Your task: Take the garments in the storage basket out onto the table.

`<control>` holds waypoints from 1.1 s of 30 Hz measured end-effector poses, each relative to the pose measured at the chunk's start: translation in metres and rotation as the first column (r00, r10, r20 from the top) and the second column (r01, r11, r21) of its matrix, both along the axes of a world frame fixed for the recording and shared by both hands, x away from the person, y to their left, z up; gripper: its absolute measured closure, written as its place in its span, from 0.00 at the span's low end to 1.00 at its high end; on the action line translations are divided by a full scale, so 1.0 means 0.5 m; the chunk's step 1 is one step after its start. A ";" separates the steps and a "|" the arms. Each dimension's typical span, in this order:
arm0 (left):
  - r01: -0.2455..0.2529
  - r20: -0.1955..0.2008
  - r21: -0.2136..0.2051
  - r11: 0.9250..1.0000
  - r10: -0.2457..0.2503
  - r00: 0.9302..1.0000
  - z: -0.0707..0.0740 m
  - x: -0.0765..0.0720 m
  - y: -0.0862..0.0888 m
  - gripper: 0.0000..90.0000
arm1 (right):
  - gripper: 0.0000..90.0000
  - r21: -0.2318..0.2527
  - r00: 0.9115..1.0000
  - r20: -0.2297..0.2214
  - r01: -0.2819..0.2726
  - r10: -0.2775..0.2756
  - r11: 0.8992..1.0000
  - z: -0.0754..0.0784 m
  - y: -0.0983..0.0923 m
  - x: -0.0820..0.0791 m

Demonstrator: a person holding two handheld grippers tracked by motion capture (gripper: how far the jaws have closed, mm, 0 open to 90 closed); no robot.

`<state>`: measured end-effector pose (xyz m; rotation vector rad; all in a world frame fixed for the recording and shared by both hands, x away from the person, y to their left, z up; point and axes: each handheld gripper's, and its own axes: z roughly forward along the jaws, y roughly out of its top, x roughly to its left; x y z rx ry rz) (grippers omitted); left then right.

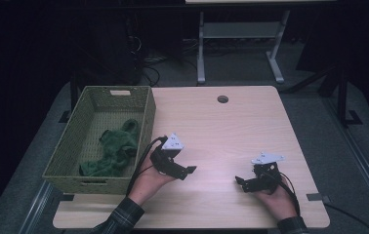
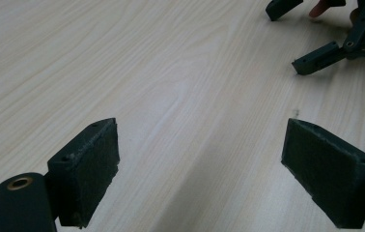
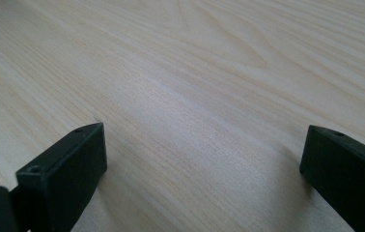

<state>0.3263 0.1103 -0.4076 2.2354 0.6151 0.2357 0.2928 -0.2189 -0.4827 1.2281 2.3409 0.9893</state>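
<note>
Since both tools are seen spread and empty, the step in hand is judged to be the wrap-up, with the green cloth (image 1: 115, 150) already lying in the woven basket (image 1: 147, 122). From the high view, the basket is found at 9 o'clock on the table (image 1: 231, 126), the left tool (image 1: 185, 170) just beside its right wall, the right tool (image 1: 241, 181) at about 5 o'clock. Through the left gripper view, wide-apart jaws over bare wood are shown, the other tool at 1 o'clock. Same spread is seen in the right gripper view. Hands are best kept low and parked, cables kept clear of the basket.
</note>
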 end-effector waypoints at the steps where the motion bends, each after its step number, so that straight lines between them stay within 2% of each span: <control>1: 0.007 0.006 0.004 1.000 -0.007 1.000 0.005 0.001 0.001 0.14 | 0.03 0.000 1.000 0.000 0.000 0.000 1.000 0.000 0.000 0.000; 5: 0.003 0.005 -0.025 1.000 -0.003 1.000 0.023 0.003 0.001 0.14 | 0.03 0.000 1.000 0.000 0.001 -0.001 1.000 0.000 0.000 0.000; 7: 0.012 0.014 -0.015 1.000 -0.011 1.000 0.033 0.004 0.002 0.14 | 0.03 0.000 1.000 0.000 0.002 -0.002 1.000 0.000 0.000 0.000; 13: 0.014 0.031 -0.030 0.999 -0.013 0.999 0.059 0.014 0.012 0.14 | 0.03 0.000 1.000 0.001 0.004 -0.004 1.000 0.000 0.001 0.000; 17: 0.018 0.028 -0.039 0.999 -0.016 0.999 0.070 0.019 0.018 0.14 | 0.03 0.000 1.000 0.002 0.006 -0.006 1.000 0.000 0.001 -0.001; 25: 0.043 0.018 -0.015 0.999 -0.043 0.999 0.096 0.037 0.033 0.15 | 0.03 0.000 1.000 0.001 0.009 -0.009 1.000 0.000 0.002 -0.001; 33: 0.030 0.012 -0.003 1.000 -0.030 0.999 0.110 0.049 0.061 0.15 | 0.03 0.000 1.000 0.001 0.013 -0.013 1.000 0.000 0.002 -0.002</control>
